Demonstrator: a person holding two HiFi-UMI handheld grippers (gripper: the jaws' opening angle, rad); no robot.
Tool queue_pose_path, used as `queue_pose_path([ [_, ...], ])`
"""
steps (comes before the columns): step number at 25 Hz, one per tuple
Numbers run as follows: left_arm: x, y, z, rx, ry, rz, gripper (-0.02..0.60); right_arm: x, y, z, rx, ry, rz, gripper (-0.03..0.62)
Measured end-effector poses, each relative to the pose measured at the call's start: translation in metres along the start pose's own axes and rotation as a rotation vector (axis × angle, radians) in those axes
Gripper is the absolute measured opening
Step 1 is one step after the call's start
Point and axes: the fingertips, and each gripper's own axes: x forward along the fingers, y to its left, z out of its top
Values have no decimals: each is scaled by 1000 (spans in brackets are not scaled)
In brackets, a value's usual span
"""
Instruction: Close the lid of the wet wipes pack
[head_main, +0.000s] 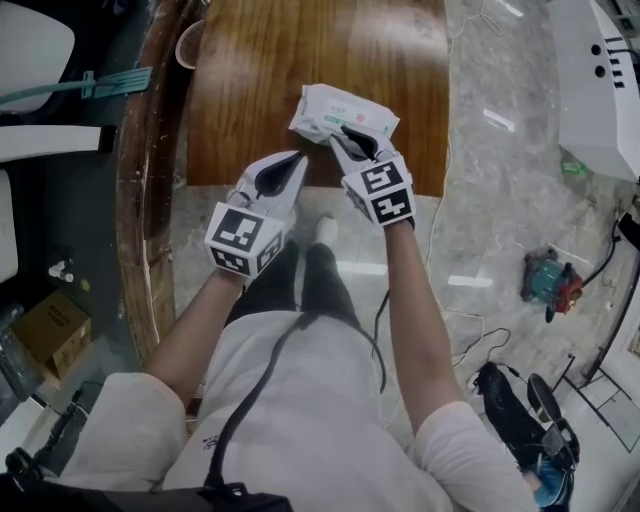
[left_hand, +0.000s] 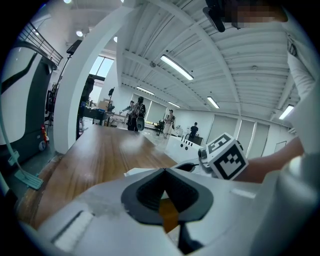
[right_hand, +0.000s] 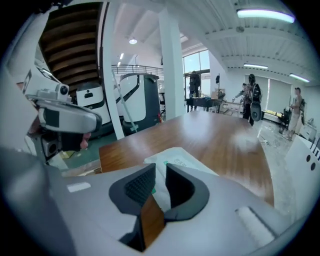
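Observation:
A white wet wipes pack (head_main: 338, 111) with a green label lies near the front edge of the wooden table (head_main: 250, 90); I cannot make out how its lid stands. My right gripper (head_main: 358, 141) reaches over the pack's near right edge. In the right gripper view its jaws stand a narrow gap apart, and the pack (right_hand: 176, 161) shows white in that gap; I see no pad pressing on it. My left gripper (head_main: 293, 163) is shut and empty, just left of the pack and apart from it, over the table's front edge.
The table's curved dark rim (head_main: 140, 200) runs down the left. White chairs (head_main: 30, 60) and a cardboard box (head_main: 50, 330) stand left of it. On the floor to the right are a power tool (head_main: 548, 281), cables and a white machine (head_main: 600, 80).

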Motion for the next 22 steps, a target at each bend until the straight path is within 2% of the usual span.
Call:
queue_pose_path([
  [2,-4,-2,4,7,-10,2,2,-13,-4,6,26,-41,-29,28],
  [4,-8,-5,11,14,-20,2,2,-27,-4,12,51,-76,-45,10],
  [13,-26,-28,40,51,-51,-16,2,-92,21,45,138,-242,-67,9],
  [22,-40,-48,67,78,-86,-41,2,-146,35,78,135,-363,-130,9],
])
